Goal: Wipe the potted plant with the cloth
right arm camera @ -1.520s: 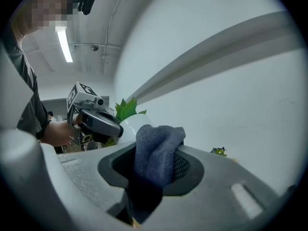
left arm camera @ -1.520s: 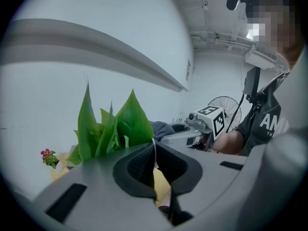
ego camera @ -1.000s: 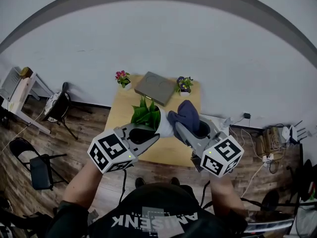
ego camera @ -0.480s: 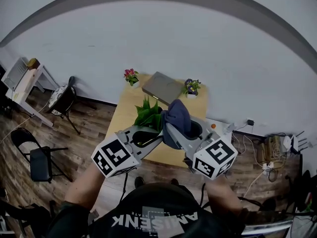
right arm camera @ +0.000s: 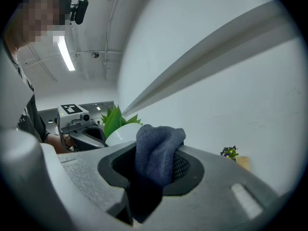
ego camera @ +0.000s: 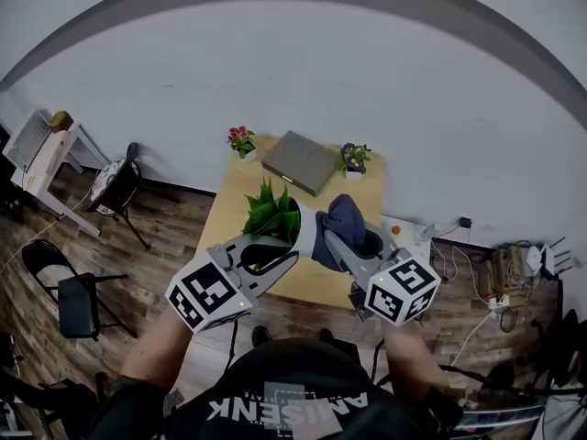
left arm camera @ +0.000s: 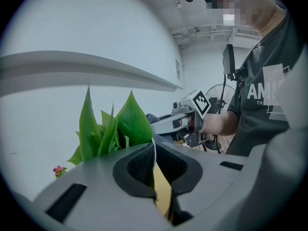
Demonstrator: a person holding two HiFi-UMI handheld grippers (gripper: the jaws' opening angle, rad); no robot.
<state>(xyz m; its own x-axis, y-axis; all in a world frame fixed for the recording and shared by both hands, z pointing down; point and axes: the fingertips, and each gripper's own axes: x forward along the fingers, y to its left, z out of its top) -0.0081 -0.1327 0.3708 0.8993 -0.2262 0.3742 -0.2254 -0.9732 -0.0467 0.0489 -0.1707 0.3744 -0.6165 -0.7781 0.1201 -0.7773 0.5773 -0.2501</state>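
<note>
The potted plant, green leaves (ego camera: 269, 211) in a white pot (ego camera: 307, 232), hangs in the air above the wooden table (ego camera: 321, 280). My left gripper (ego camera: 292, 246) is shut on the pot's thin rim (left arm camera: 154, 150), and the leaves (left arm camera: 118, 126) rise just past its jaws. My right gripper (ego camera: 332, 238) is shut on a dark blue cloth (ego camera: 341, 222), which is bunched between its pads (right arm camera: 156, 150). The cloth lies against the pot's right side. The pot (right arm camera: 120, 132) and the left gripper (right arm camera: 72, 113) show beyond the cloth in the right gripper view.
At the table's far end lie a flat grey case (ego camera: 300, 161), a small pink-flowered pot (ego camera: 241, 140) and a small purple-flowered pot (ego camera: 354, 157). Chairs (ego camera: 69, 291) stand on the wooden floor to the left. Cables and a power strip (ego camera: 500, 269) lie to the right.
The right gripper carried the cloth left over the pot and leaves, then back right and down along the pot's side. The left gripper with the plant has hardly moved.
</note>
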